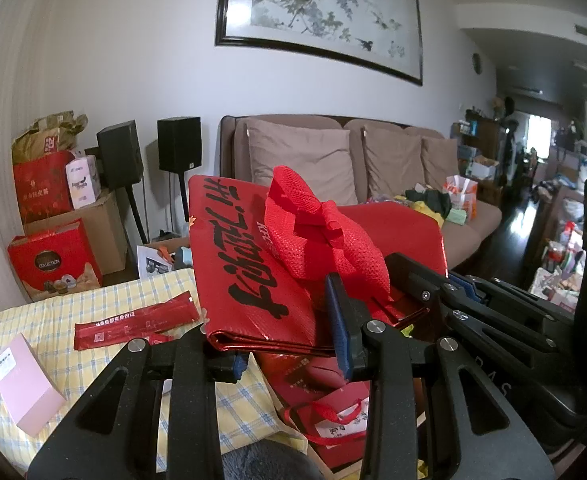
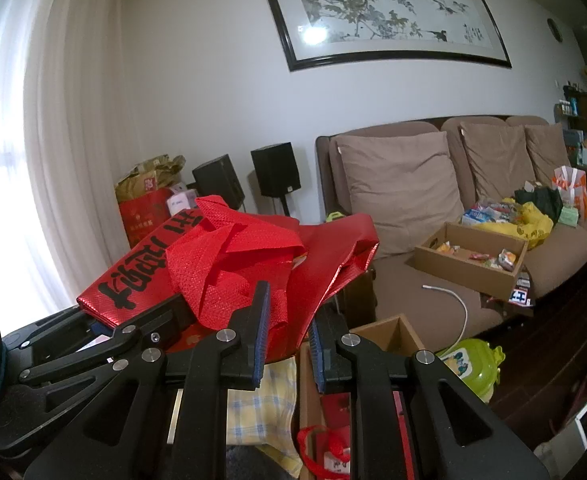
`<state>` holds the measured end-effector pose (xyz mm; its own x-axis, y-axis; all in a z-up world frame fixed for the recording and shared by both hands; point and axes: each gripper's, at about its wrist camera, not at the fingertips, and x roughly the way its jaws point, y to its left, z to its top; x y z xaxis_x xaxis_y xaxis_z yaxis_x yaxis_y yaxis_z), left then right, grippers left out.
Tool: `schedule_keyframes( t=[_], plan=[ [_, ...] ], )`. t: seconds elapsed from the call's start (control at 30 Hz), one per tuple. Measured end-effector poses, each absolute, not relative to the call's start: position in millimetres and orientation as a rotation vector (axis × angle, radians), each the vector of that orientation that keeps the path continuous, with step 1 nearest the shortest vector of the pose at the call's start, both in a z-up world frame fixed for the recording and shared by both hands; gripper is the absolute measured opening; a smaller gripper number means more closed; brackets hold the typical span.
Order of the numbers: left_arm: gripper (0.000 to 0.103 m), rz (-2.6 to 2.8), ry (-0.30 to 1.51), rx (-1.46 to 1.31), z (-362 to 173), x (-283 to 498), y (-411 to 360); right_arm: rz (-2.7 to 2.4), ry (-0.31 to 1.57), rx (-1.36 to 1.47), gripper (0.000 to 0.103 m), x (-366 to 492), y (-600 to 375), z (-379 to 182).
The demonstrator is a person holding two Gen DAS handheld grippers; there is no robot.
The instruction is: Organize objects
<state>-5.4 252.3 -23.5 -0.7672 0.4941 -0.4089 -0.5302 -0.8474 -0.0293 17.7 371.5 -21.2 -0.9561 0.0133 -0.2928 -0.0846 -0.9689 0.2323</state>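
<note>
1. You have a folded red tote bag (image 1: 249, 280) of glossy woven material, black brush lettering along its side, held flat and raised above the yellow checked cloth (image 1: 93, 312).
2. Its wide red mesh handles (image 1: 317, 232) lie bunched on top.
3. Both near edges sit clamped between blue-padded fingers.

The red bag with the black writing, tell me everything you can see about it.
The red bag is a shiny woven tote, folded flat, with big black brush characters across one face and floppy red mesh-like handles bunched on top. It is held tilted in the air above the checked tablecloth. The left gripper clamps its folded near edge, and the right gripper has the other end between its pads. Below it lies an open cardboard box with more red bags.
</note>
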Motion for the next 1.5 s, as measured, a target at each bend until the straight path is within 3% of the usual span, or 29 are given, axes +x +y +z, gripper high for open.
schedule_keyframes(
  t=[1.5],
  plan=[
    [0.031, 2.495, 0.108, -0.624, -30.6, -13.6, 267.8, 2.986, 0.396, -0.513, 0.017, 12.3, 385.0, -32.5]
  ],
)
